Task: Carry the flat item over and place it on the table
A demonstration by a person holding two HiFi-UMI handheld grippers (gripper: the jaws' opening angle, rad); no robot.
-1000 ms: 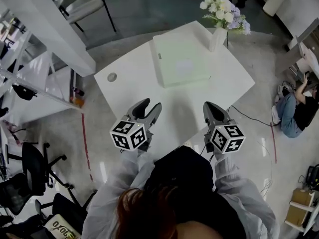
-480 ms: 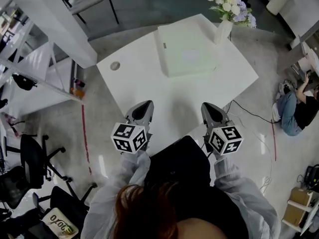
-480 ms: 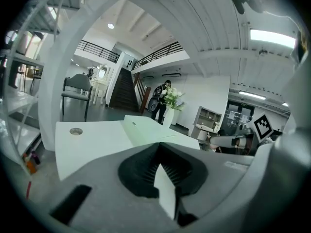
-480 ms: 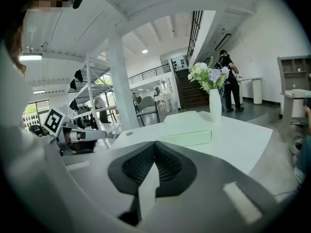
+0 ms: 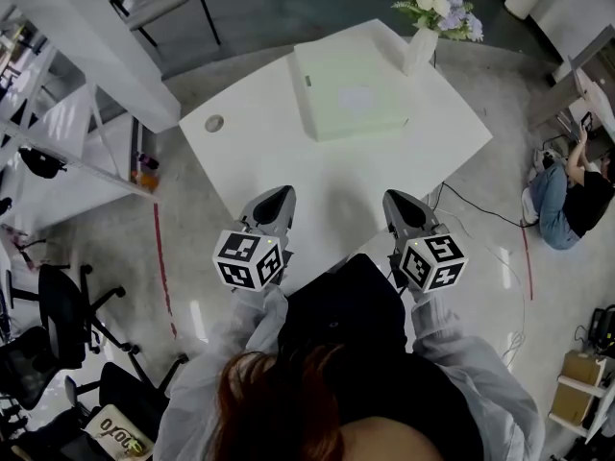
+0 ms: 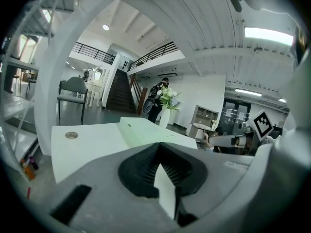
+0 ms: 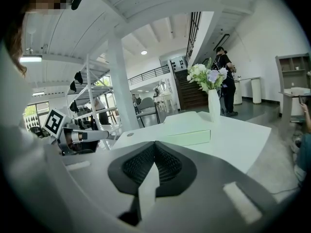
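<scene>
The flat item, a pale green flat box (image 5: 351, 104), lies on the far half of the white table (image 5: 279, 157). It also shows in the left gripper view as the box (image 6: 141, 130) and in the right gripper view as the box (image 7: 187, 136). My left gripper (image 5: 277, 198) hovers over the table's near edge, shut and empty, well short of the box. My right gripper (image 5: 399, 200) is level with it to the right, shut with nothing in it. In their own views the left gripper (image 6: 159, 145) and right gripper (image 7: 155, 145) have their pads together.
A white vase of flowers (image 5: 420, 46) stands right beside the box's far right corner. A round cable hole (image 5: 213, 123) sits near the table's left corner. White shelving (image 5: 67, 133) and office chairs (image 5: 48, 325) stand left; a person (image 5: 567, 195) sits on the floor at right.
The left gripper's jaws stood apart one second ago and are closed now, with nothing between them. Both grippers have shifted only a little at the table's near edge.
</scene>
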